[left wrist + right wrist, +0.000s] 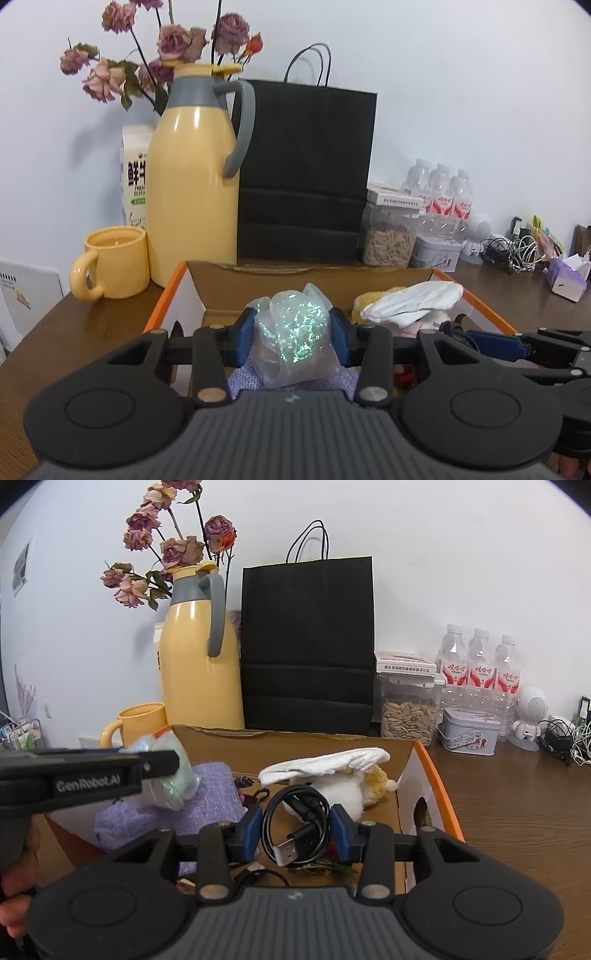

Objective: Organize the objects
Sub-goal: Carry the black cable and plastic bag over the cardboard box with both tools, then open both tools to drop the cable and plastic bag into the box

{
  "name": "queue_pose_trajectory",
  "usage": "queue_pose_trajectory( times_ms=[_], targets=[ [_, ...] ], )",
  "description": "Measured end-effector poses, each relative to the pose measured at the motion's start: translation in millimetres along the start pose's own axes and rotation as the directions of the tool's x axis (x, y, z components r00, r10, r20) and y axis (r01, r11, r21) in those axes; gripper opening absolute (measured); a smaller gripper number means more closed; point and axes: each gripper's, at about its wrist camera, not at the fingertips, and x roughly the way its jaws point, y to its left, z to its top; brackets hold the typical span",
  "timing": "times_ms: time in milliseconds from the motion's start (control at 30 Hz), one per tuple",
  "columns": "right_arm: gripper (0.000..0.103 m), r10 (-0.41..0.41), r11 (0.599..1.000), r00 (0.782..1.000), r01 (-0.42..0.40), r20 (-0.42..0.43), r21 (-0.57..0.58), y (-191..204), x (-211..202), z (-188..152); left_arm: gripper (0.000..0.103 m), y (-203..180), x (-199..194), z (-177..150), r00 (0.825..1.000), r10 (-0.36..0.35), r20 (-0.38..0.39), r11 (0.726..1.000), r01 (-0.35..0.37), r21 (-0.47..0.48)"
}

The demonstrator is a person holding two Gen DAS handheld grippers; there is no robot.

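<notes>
Home: thermos jug (192, 177), dried roses (170, 44), mug (114, 262).

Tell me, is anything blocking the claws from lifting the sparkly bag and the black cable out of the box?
Nothing visible blocks them. The left claw already grips the sparkly bag, and the right claw grips the coiled black cable. Both sit above the open-topped cardboard box, with no lid over them.

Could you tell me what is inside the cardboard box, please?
In the cardboard box: a purple pouch, white cloth over a plush toy, loose cables. Whatever lies under them is covered.
</notes>
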Motion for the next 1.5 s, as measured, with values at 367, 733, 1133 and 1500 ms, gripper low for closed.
queue_pose_trajectory(
  times_ms=[367, 733, 1133, 1500],
  targets=[
    [0.096, -0.047, 0.999, 0.998, 0.046, 0.039, 0.006, -1, -16, -2, 0.103, 0, -14, -3, 0.996, 0.058, 0.065, 0.998, -0.057, -0.017],
    [0.103, -0.050, 0.999, 0.997, 0.049, 0.053, 0.011, -2, -23, -2, 0.103, 0, -21, -4, 0.994, 0.074, 0.082, 0.997, -0.072, -0.029],
    [0.103, -0.057, 0.998, 0.996, 0.057, 0.066, 0.002, -5, -38, -6, 0.103, 3, -37, -9, 0.994, 0.045, 0.095, 0.999, -0.043, -0.029],
    [0.103, -0.057, 0.998, 0.996, 0.058, 0.067, -0.018, -8, -60, -19, 0.103, 2, -58, -23, 0.996, 0.022, 0.082, 1.000, -0.023, 0.007]
  ],
)
